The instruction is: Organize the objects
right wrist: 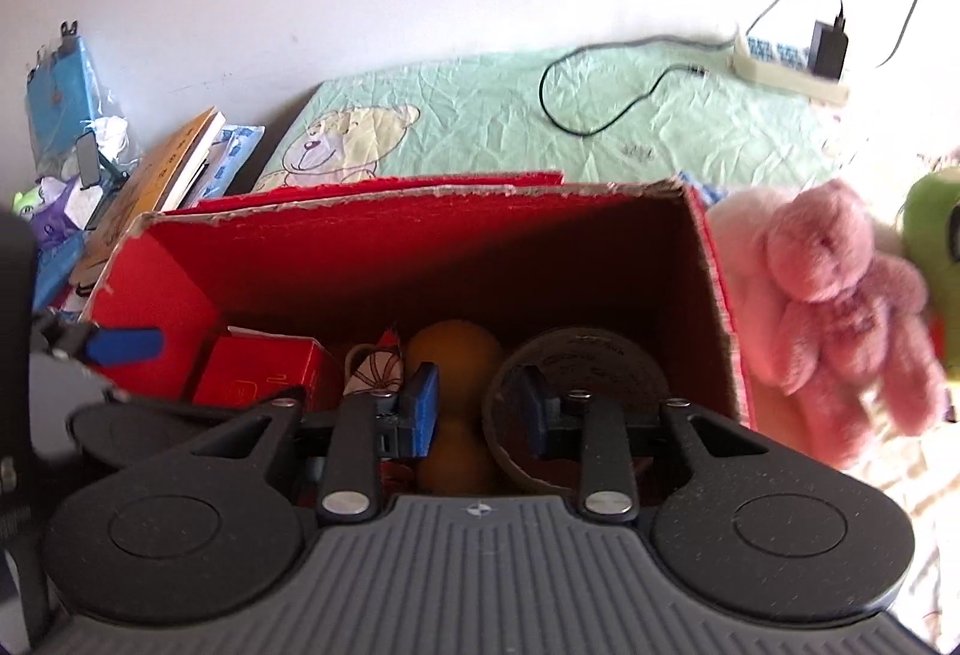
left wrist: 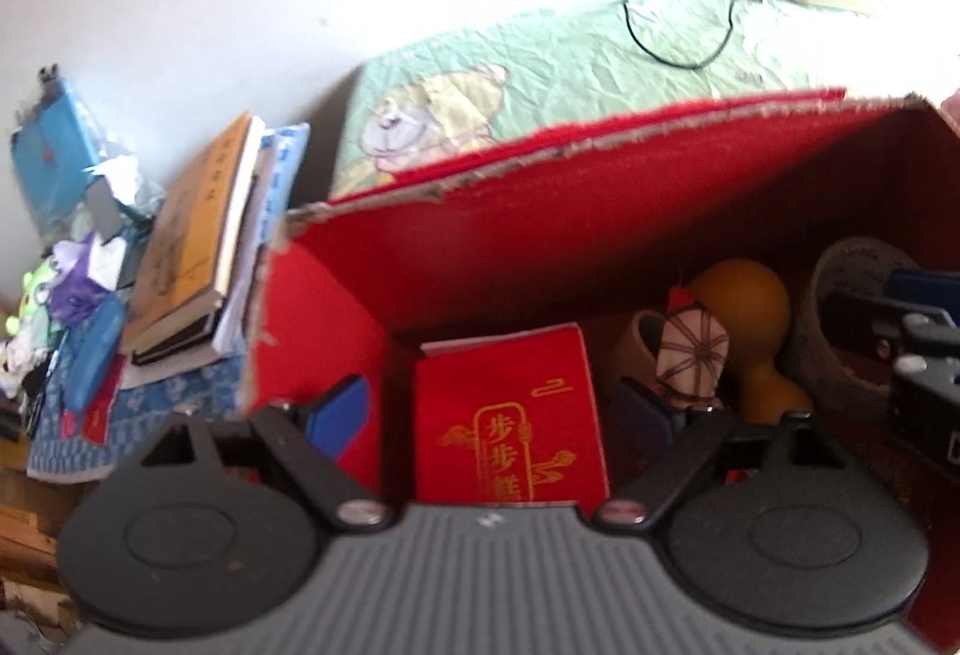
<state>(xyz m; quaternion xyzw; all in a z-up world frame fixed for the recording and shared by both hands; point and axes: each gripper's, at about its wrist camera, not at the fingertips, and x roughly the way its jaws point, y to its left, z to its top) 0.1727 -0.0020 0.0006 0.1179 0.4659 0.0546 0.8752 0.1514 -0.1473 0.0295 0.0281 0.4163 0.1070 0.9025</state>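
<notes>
An open red cardboard box (left wrist: pixel 540 211) (right wrist: pixel 420 247) stands in front of both grippers. Inside lie a red packet with gold characters (left wrist: pixel 510 415) (right wrist: pixel 264 379), a tan gourd (left wrist: pixel 750 331) (right wrist: pixel 456 355), a small patterned pouch (left wrist: pixel 690 355) (right wrist: pixel 375 373) and a tape roll (left wrist: pixel 840 319) (right wrist: pixel 576 379). My left gripper (left wrist: pixel 492 415) is open above the red packet, holding nothing. My right gripper (right wrist: pixel 480 409) is open over the gourd and the tape roll's rim, holding nothing.
A green bear-print sheet (right wrist: pixel 600 114) lies behind the box with a power strip (right wrist: pixel 786 66), charger and black cable. Stacked books (left wrist: pixel 198 247) and clutter sit left. A pink plush bear (right wrist: pixel 840 307) and a green toy (right wrist: pixel 930 247) lie right of the box.
</notes>
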